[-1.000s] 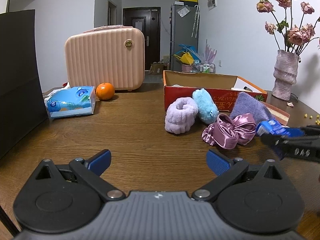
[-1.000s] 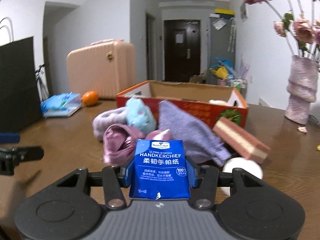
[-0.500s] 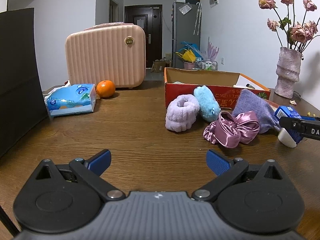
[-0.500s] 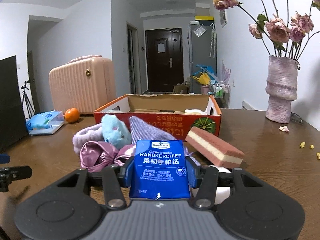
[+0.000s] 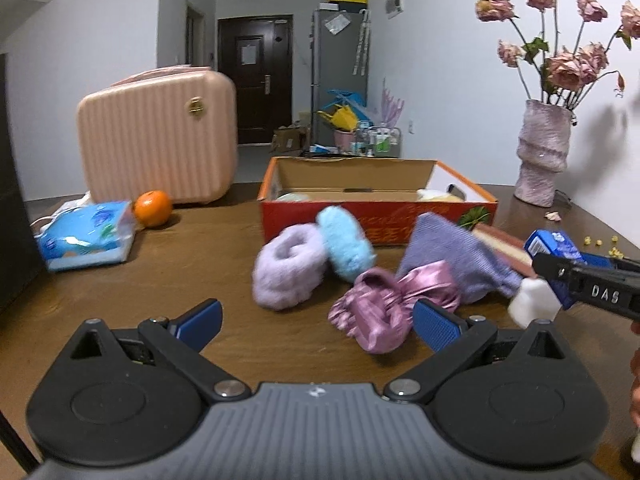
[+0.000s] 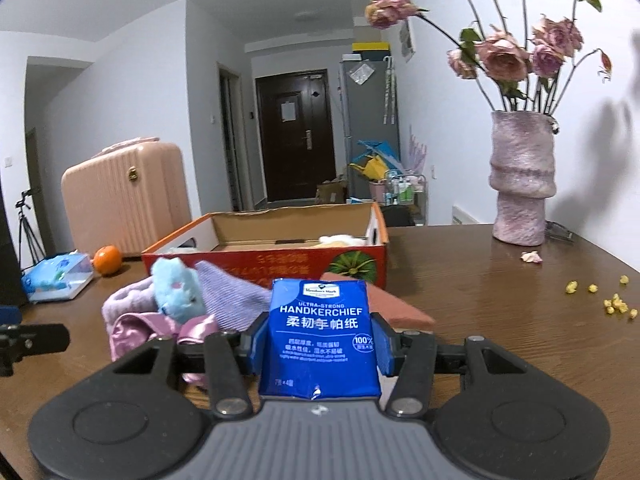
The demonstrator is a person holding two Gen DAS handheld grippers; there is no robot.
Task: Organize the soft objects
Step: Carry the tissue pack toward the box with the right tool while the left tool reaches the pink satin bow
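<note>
Right wrist view: right gripper (image 6: 320, 354) pinches blue handkerchief tissue pack (image 6: 320, 336) by its sides, label upright, lifted above table; probably for carrying to open cardboard box (image 6: 280, 252) behind. Left gripper (image 5: 316, 320) spread wide, holds nothing, low over table (image 5: 180, 264) near pink satin scrunchie (image 5: 384, 308), likely next pick.

A pink suitcase (image 5: 158, 136) stands at the far left of the wooden table (image 5: 200, 256), with an orange (image 5: 152, 208) just in front of it and a pack of tissues (image 5: 86, 236) beside the orange. A pink vase (image 6: 522, 178) of dried roses (image 6: 504, 54) stands at the far right, a fallen petal (image 6: 531, 256) near its base. Small yellow crumbs (image 6: 612, 300) lie scattered toward the right edge.
</note>
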